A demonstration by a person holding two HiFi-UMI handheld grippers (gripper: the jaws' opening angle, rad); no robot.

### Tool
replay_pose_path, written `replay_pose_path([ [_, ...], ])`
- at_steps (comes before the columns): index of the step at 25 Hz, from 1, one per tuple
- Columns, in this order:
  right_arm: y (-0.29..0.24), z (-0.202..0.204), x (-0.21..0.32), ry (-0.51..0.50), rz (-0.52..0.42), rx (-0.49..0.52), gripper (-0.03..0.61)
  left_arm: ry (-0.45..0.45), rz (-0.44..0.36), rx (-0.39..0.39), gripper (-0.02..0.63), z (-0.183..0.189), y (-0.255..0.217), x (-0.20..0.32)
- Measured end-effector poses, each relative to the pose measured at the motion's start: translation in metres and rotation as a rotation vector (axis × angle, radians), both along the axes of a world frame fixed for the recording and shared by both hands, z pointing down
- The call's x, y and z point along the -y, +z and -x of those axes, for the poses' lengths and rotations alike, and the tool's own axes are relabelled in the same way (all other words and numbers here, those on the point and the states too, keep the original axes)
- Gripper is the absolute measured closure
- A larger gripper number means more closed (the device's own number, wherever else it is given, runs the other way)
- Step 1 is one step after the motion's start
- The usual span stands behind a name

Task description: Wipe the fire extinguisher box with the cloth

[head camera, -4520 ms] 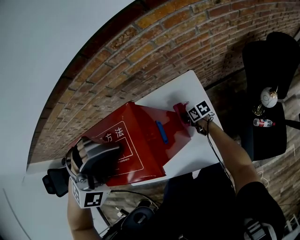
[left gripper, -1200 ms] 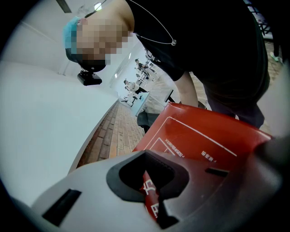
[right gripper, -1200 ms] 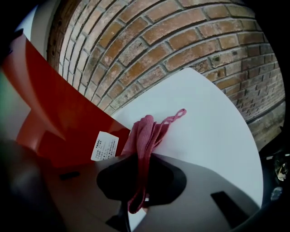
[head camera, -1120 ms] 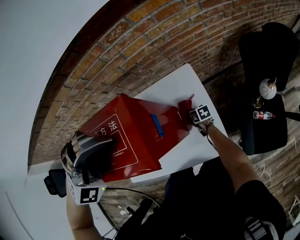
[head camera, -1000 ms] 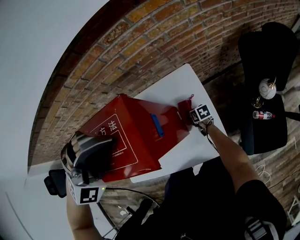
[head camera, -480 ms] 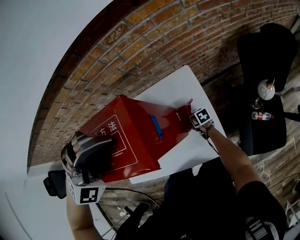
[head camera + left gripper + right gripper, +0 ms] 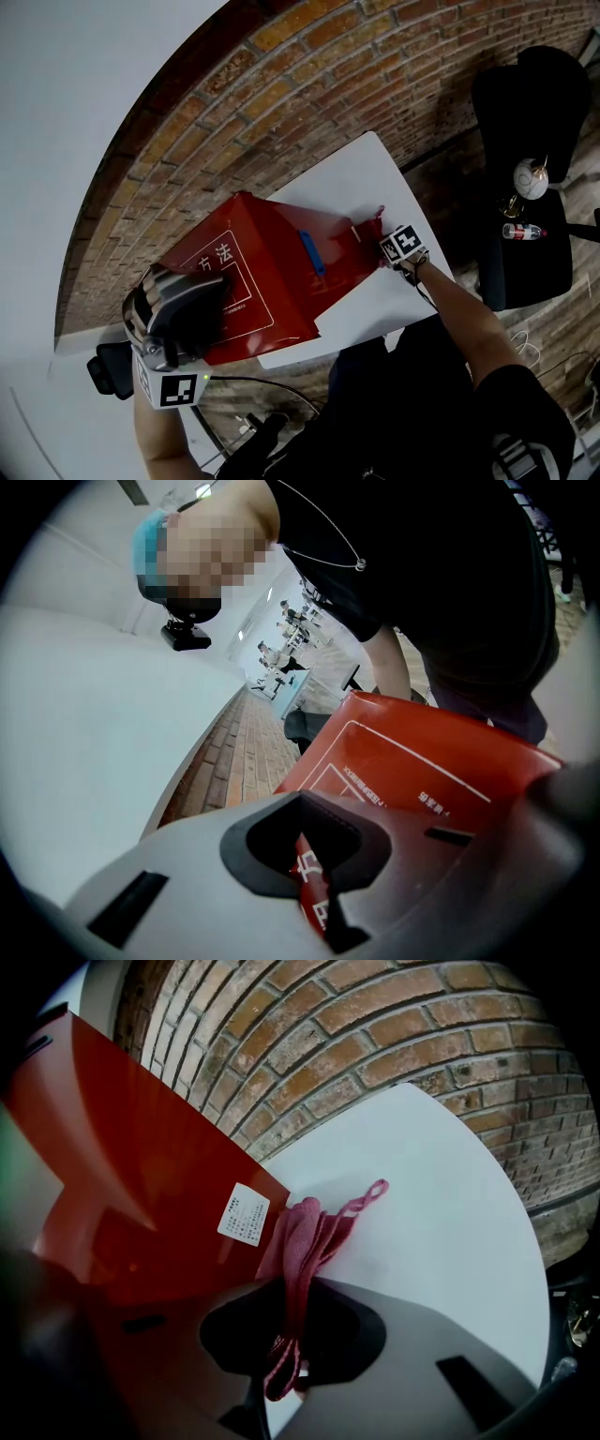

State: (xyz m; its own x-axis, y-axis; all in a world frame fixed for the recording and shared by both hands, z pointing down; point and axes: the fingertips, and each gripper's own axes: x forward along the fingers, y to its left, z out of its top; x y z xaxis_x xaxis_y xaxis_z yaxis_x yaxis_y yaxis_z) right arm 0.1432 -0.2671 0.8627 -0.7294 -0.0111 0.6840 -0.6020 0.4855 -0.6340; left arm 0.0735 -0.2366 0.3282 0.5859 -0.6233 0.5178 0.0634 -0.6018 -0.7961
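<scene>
Clamping pink cloth [image 7: 302, 1241], your right gripper [image 7: 281, 1363] has jaws closed tight on its folds; cloth sits against side of fire extinguisher box [image 7: 272, 267], just beside white label [image 7: 243, 1213]. Your left gripper [image 7: 314, 878] at box's opposite end, jaws pinched on red panel edge. Box lies on white table [image 7: 361, 173], brick wall [image 7: 309, 75] behind box.

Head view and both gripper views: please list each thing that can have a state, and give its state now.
fire extinguisher box: lies on the white table, door appears shut.
cloth: bunched, against the box's end near the white label.
left tool: shut on the box's edge.
right tool: shut on the cloth.
bottle: lies on its side on the black chair.
</scene>
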Motion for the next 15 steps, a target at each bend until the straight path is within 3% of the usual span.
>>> replay_pose_path([
  [15, 0.0, 0.002, -0.016, -0.001, 0.034, 0.079, 0.517, 0.003, -0.008, -0.005, 0.584, 0.0, -0.001, 0.0],
])
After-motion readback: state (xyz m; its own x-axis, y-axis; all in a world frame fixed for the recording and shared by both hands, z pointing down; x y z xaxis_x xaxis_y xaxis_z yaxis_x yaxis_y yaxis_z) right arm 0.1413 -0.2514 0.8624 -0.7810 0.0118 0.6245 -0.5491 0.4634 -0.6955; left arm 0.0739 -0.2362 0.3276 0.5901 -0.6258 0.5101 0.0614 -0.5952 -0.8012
